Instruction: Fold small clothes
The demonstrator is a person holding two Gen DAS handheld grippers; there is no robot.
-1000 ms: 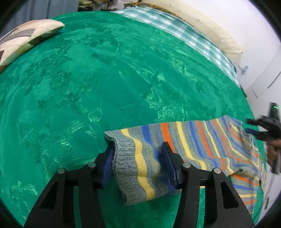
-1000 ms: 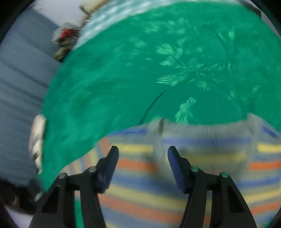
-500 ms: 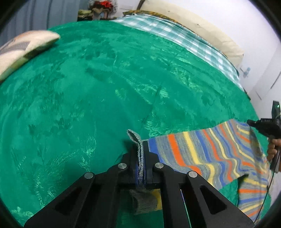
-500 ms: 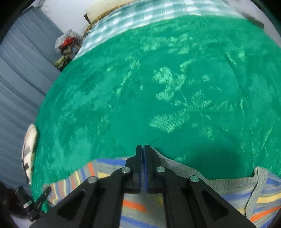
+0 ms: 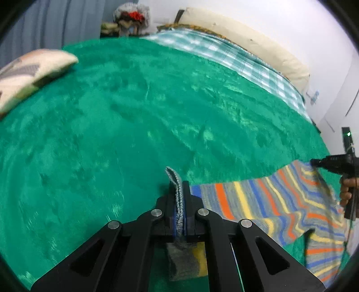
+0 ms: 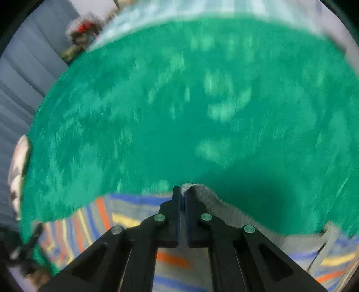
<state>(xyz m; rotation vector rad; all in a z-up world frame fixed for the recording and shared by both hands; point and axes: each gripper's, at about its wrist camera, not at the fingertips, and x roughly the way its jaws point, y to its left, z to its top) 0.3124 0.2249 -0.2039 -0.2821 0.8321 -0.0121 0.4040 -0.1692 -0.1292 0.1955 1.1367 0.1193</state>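
A small knitted sweater (image 5: pixel 276 202) with grey, blue, orange and yellow stripes lies on a green bedspread (image 5: pixel 139 125). My left gripper (image 5: pixel 178 186) is shut on its grey ribbed sleeve cuff (image 5: pixel 176 179), which stands up between the fingers. My right gripper (image 6: pixel 182 191) is shut on the grey ribbed edge (image 6: pixel 208 197) of the sweater; the striped body (image 6: pixel 94 222) hangs to its left. The right gripper also shows in the left wrist view (image 5: pixel 314 161), at the sweater's far end.
A patterned cream pillow (image 5: pixel 29 74) lies at the far left of the bed. A green checked sheet (image 5: pixel 224 56) and a beige bolster (image 5: pixel 246 45) run along the far side by the white wall. Clutter (image 5: pixel 130 20) sits behind the bed.
Both grippers went from open around the sweater to shut on it. Both have since lifted and pulled the knit up; the right wrist view is blurred by motion.
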